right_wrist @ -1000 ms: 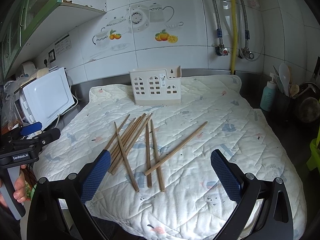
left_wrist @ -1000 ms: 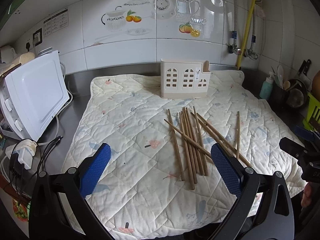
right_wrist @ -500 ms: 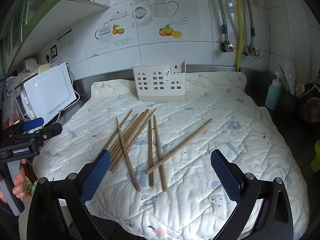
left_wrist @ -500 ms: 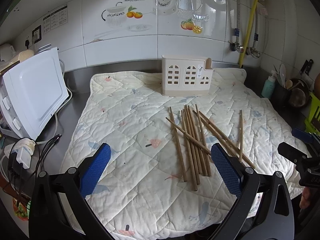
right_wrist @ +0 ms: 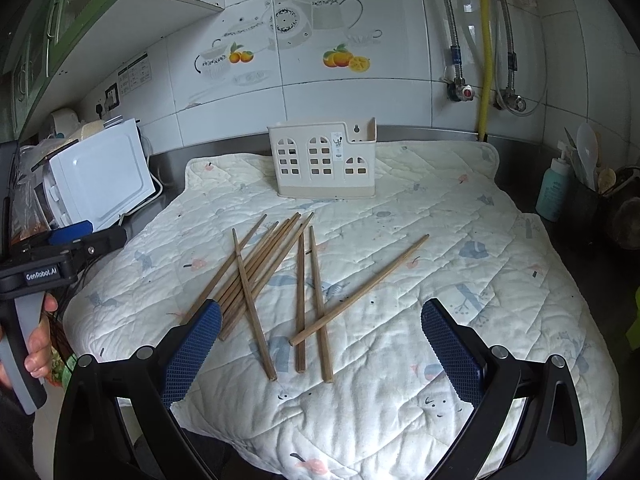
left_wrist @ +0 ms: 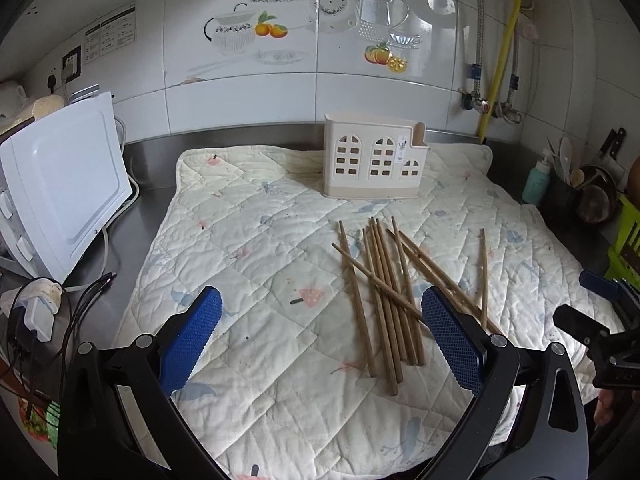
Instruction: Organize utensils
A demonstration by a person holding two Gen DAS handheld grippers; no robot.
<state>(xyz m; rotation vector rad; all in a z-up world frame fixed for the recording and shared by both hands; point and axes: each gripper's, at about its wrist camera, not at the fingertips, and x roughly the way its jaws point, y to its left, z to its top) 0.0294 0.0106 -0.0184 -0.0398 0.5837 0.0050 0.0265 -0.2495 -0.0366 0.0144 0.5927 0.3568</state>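
Several wooden chopsticks [left_wrist: 386, 280] [right_wrist: 276, 276] lie scattered on a quilted mat [left_wrist: 256, 240] [right_wrist: 440, 240]. Behind them stands a cream utensil holder [left_wrist: 374, 162] [right_wrist: 324, 162] with window-shaped cutouts, and I see nothing sticking out of it. My left gripper [left_wrist: 320, 332] hovers open above the mat's near left, its right pad [left_wrist: 450, 334] over the ends of the chopsticks. My right gripper [right_wrist: 320, 336] is open too, low over the near ends of the pile. Neither holds anything. Each gripper shows at the edge of the other's view.
A white appliance [left_wrist: 60, 184] [right_wrist: 100, 176] with cables and a plug [left_wrist: 38, 312] sits left of the mat on the steel counter. At the right stand a teal bottle [right_wrist: 554, 190], a pot of spoons [right_wrist: 592, 184] and a green rack [left_wrist: 628, 240]. Tiled wall with pipes behind.
Both grippers have drifted slightly forward and lower toward the chopsticks; the holder and pile sit a bit lower in each view. Nothing was grasped or moved.
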